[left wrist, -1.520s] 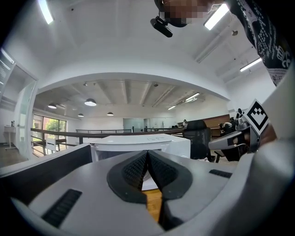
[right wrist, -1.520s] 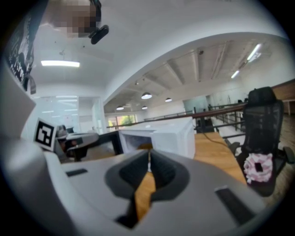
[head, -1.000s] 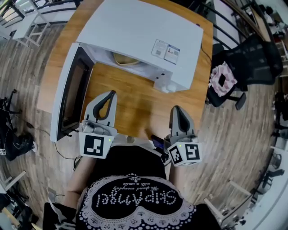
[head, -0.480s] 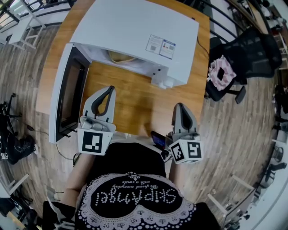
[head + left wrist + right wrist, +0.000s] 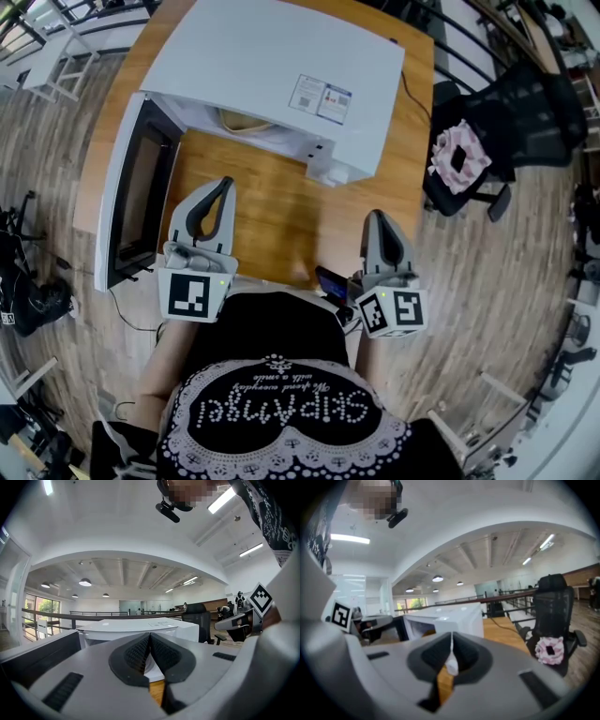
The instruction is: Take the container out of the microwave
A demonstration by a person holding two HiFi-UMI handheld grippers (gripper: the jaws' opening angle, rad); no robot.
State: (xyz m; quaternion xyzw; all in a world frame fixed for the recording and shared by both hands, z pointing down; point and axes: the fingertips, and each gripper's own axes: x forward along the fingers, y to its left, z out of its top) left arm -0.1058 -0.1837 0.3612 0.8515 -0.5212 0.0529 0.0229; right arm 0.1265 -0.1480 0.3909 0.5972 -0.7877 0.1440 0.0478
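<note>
The white microwave point(image 5: 272, 66) stands on a wooden table point(image 5: 272, 216) with its door point(image 5: 136, 187) swung open to the left. Inside its cavity only the rim of a cream container point(image 5: 242, 122) shows. My left gripper point(image 5: 225, 182) is shut and empty, held over the table in front of the open cavity. My right gripper point(image 5: 378, 215) is also shut and empty, near the table's right front, apart from the microwave's front corner. In the left gripper view the shut jaws point(image 5: 150, 637) point at the microwave point(image 5: 136, 626). In the right gripper view the shut jaws point(image 5: 451, 637) point towards the microwave point(image 5: 447, 618).
A black office chair point(image 5: 511, 131) with a pink thing point(image 5: 457, 159) on it stands right of the table. A small dark device point(image 5: 330, 282) lies at the table's near edge. Bags point(image 5: 28, 291) lie on the wooden floor at the left. A cable point(image 5: 417, 94) runs behind the microwave.
My right gripper has drifted a little to the right, away from the microwave's front corner. The left gripper has kept its place. Both stay shut.
</note>
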